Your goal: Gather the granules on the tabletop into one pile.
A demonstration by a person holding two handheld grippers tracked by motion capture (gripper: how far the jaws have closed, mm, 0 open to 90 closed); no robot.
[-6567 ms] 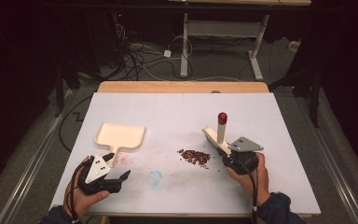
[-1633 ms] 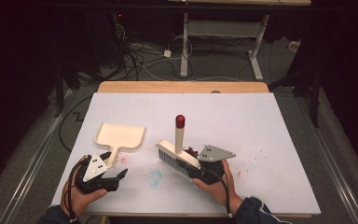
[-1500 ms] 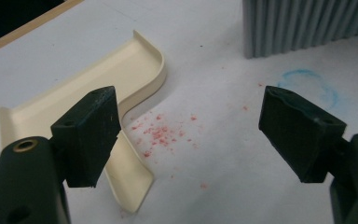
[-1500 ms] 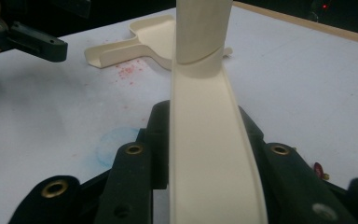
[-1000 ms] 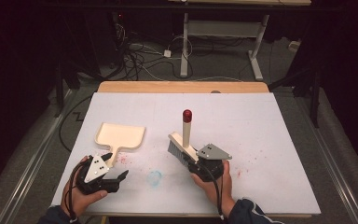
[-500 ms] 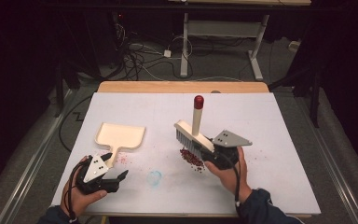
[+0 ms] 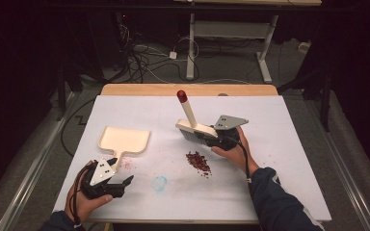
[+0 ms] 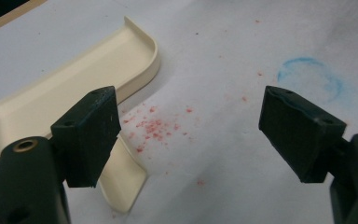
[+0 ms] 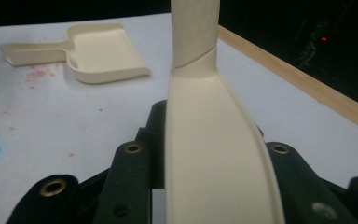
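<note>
A cream hand brush with a red-tipped handle is held above the white table, my right gripper shut on its back; its cream back runs up between the jaws. Just below it lies a small heap of dark red crumbs. A cream dustpan lies at the left, its handle pointing toward my left gripper. That gripper is open and holds nothing, with the dustpan and its handle end just past the left jaw.
A blue scribbled ring marks the table near the front, between the grippers. Pink dust is scattered by the dustpan handle. A wooden strip edges the far side; cables and desk legs lie on the floor beyond.
My right gripper has carried the brush back to the right and away from me, lifting it off the crumbs, which now lie as a heap. The left gripper has stayed put.
</note>
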